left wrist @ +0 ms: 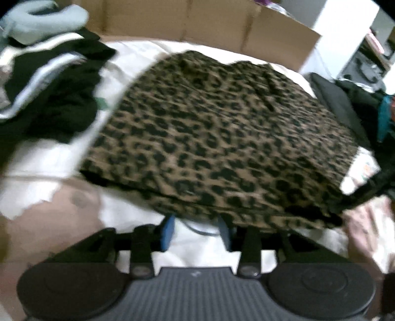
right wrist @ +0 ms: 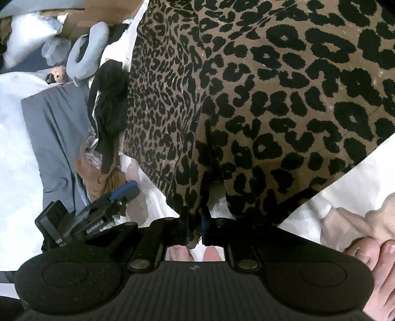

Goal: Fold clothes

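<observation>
Leopard-print garment [left wrist: 222, 138] lies spread over a white sheet [left wrist: 138, 61], filling most of the left wrist view; the whole picture is motion-blurred. Left tongs [left wrist: 196, 233] stand apart at the garment's near hem, blue pads either side of bare white sheet, nothing between them, fabric edge just beyond the tips. Right tongs [right wrist: 195, 230] are together, clamped on the garment's near edge [right wrist: 197, 207], so the leopard cloth rises from the tips and fans out over the upper half of the right wrist view [right wrist: 271, 98]. The left tongs also show in the right wrist view [right wrist: 123, 195], off to the left of the garment, blue pad visible, jaws apart, free of the cloth. Black garment with white stripes [left wrist: 49, 91] sits in a heap left of the leopard piece, touching or just beside its edge; hard to tell which. Pale blue neck pillow [right wrist: 86, 51] lies past the black heap, next to a cardboard box [left wrist: 197, 22] along the far side. Grey folded cloth [right wrist: 49, 138] lies at the left in the right wrist view. Dark bag or clothing [left wrist: 345, 108] sits at the right edge of the left wrist view, too blurred to name. Person's bare toes [right wrist: 370, 256] show at lower right, on the sheet.
</observation>
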{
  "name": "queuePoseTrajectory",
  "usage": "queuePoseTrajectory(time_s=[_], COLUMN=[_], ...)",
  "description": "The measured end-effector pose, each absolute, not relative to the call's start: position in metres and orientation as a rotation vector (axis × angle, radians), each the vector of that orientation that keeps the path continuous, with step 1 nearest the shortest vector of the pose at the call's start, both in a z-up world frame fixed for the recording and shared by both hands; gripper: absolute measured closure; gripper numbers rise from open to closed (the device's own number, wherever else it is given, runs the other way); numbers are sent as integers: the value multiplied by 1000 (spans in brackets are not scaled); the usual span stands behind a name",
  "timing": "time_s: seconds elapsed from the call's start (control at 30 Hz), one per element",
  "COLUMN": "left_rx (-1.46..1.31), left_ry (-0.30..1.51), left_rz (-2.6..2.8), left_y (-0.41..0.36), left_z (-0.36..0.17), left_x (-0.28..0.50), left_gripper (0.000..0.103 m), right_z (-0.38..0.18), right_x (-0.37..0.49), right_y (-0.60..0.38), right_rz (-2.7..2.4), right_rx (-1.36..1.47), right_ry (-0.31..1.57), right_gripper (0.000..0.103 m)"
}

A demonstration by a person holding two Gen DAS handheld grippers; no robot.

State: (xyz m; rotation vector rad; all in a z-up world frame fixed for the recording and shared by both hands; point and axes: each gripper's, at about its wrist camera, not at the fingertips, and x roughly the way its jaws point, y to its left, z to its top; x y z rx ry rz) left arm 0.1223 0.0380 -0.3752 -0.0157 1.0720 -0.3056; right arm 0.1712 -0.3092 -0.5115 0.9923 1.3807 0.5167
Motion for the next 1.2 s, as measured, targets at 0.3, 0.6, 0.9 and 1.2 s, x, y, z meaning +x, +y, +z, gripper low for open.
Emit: queuePoseTrajectory(time_s=[0.3, 0.6, 0.9, 1.2], left_rx=[1, 56, 117, 150], left_ry=[992, 982, 945, 931], left_rz=[-120, -58, -121, -109], left_y=[83, 104, 97, 100], left_z=[-380, -407, -423, -425], left_x=[142, 155, 152, 151], left_gripper=[44, 47, 52, 52], right_z=[-513, -514, -516, -518], right_x=[169, 170, 172, 173], right_y=[-311, -312, -310, -310], right_rz=[491, 471, 456, 453], right_rx=[961, 953, 952, 944], right_ry=[1398, 1407, 1421, 1428], right_gripper=[96, 96, 96, 96])
